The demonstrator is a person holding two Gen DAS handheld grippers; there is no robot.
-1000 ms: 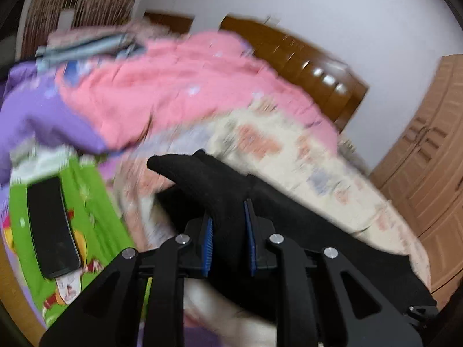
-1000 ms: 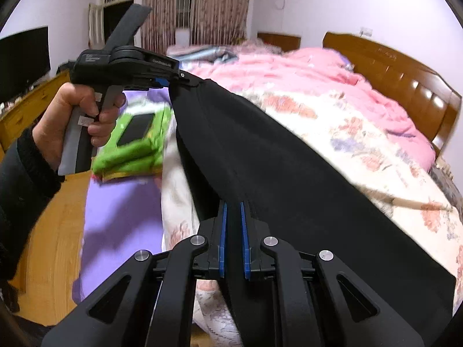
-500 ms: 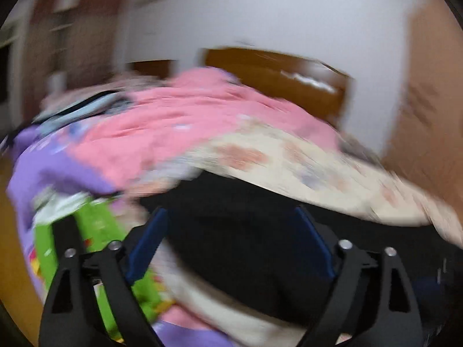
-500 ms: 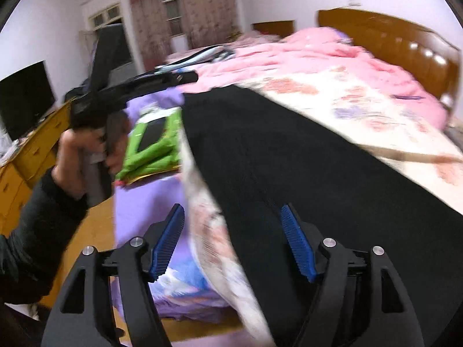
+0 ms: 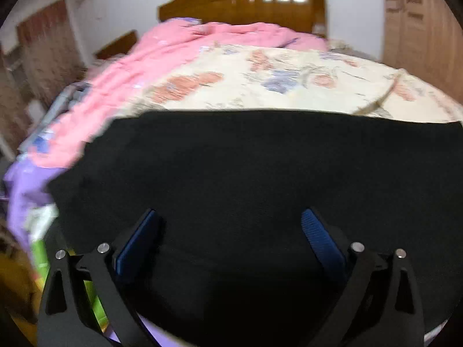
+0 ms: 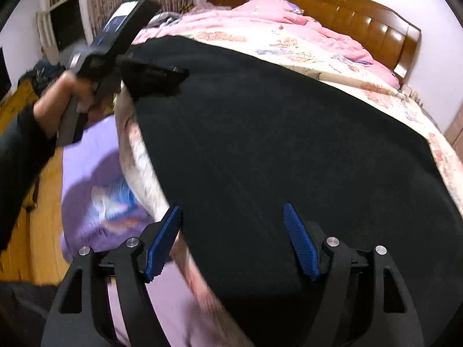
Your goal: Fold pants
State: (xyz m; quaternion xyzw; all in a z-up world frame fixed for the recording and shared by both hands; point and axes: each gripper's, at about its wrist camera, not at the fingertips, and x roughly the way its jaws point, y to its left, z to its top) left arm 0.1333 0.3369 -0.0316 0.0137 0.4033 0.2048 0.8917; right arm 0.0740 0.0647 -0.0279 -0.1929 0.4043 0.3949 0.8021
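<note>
The black pants [image 5: 246,179] lie spread flat on the floral quilt near the bed's edge; they also show in the right wrist view [image 6: 289,144]. My left gripper [image 5: 231,231] is open and empty just above the pants' near edge. My right gripper [image 6: 233,231] is open and empty over the pants' other end. The left gripper's body [image 6: 130,57], held in a hand, shows in the right wrist view at the pants' far left corner.
A floral quilt [image 5: 289,86] and a pink blanket [image 5: 173,57] cover the bed. A wooden headboard [image 6: 361,20] stands behind. A purple sheet [image 6: 92,156] hangs over the bed's side above the wooden floor [image 6: 43,217]. A wardrobe [image 5: 419,29] is at the right.
Both grippers were shut on the pants a second ago and have opened. The pants have dropped flat onto the quilt. Both grippers have drawn back a little.
</note>
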